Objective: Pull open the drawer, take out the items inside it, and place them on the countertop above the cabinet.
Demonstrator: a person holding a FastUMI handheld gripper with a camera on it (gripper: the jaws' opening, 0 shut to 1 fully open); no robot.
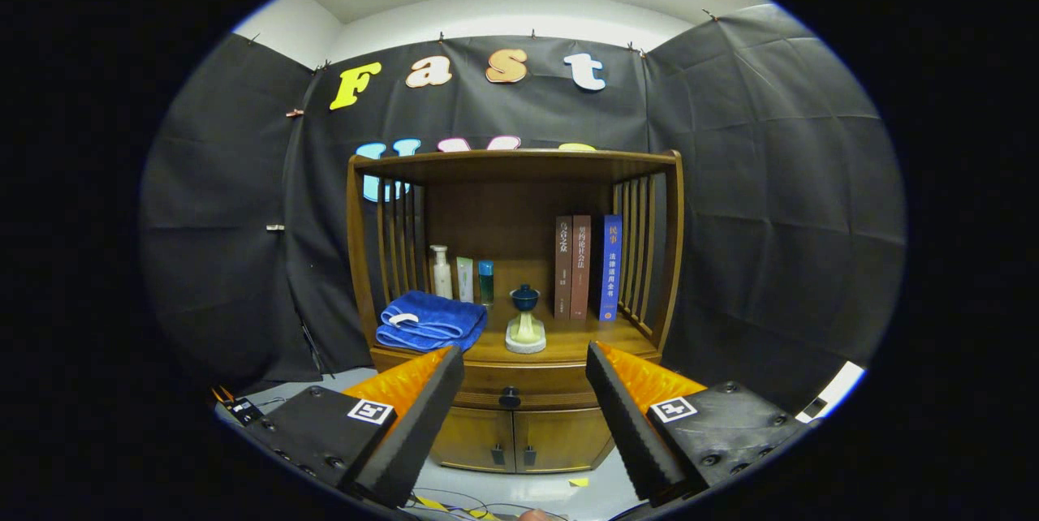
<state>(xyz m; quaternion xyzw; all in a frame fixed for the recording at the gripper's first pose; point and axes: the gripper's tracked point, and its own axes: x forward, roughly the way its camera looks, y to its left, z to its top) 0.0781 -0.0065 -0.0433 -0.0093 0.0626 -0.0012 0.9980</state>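
A wooden cabinet (519, 415) stands some way ahead of my gripper (526, 360). Its drawer (487, 381) is closed, and the dark round knob (509, 398) shows between my two fingers, well beyond the tips. The fingers are spread wide with nothing between them. Above the drawer lies the wooden countertop (568, 338), under a shelf roof with slatted sides. The drawer's contents are hidden.
On the countertop sit a folded blue towel (430, 320), three small bottles (463, 276), a blue-and-cream lidded ornament (525, 320) and three upright books (586, 268). Two small cupboard doors (515, 440) lie below the drawer. Cables trail on the pale floor (519, 493).
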